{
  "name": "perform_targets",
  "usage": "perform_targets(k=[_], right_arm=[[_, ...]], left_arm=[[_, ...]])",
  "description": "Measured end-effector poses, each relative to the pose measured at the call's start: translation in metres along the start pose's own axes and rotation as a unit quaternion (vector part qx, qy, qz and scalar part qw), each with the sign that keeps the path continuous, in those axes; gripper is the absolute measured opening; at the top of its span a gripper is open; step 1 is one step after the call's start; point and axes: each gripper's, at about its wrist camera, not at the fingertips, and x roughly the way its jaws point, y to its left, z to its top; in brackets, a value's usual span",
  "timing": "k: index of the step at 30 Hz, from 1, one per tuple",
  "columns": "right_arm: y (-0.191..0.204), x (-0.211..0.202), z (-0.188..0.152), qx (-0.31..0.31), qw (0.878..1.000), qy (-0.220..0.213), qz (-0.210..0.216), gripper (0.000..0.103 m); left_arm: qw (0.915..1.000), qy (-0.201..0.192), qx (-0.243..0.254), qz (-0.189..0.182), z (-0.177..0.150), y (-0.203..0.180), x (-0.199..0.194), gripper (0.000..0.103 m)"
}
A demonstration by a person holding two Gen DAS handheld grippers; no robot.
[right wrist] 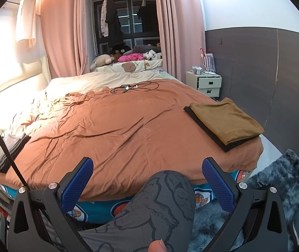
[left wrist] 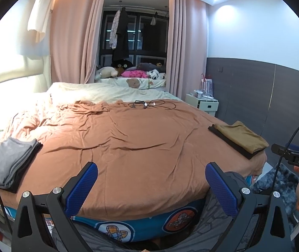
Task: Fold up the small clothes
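Our rust bedspread [left wrist: 132,147] lay bare mid-frame; left gripper [left wrist: 151,185] and right gripper [right wrist: 147,183] gaped empty. We judged the grey folded stack [left wrist: 8,161], lower left, and tan folded garment [right wrist: 227,121], right, soft, light, best pinched at edges.

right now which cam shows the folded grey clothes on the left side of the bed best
The left wrist view: the grey stack lies large and nearly whole at the bed's left edge, folds visible. In the right wrist view the same stack is small, near the frame edge, partly crossed by a black cable.

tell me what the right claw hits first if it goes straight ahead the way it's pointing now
Probably the orange-brown bedspread: the open right claw points across the bed, with bare cover ahead. The brown folded garment lies off to its right, clear of that line. Depth is uncertain.
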Motion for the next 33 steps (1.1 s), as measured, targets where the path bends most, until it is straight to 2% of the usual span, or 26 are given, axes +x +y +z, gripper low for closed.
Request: perform_targets(k=[24, 33], right_arm=[[-0.009, 0.008, 0.003, 0.005, 1.0, 0.016, 0.005, 0.103], [-0.004, 0.001, 0.007, -0.004, 1.0, 0.014, -0.002, 0.103]], left_arm=[[0.9998, 0.015, -0.009, 0.005, -0.004, 0.006, 0.002, 0.103], [0.9998, 0.007, -0.019, 0.002, -0.008, 0.013, -0.007, 0.103]])
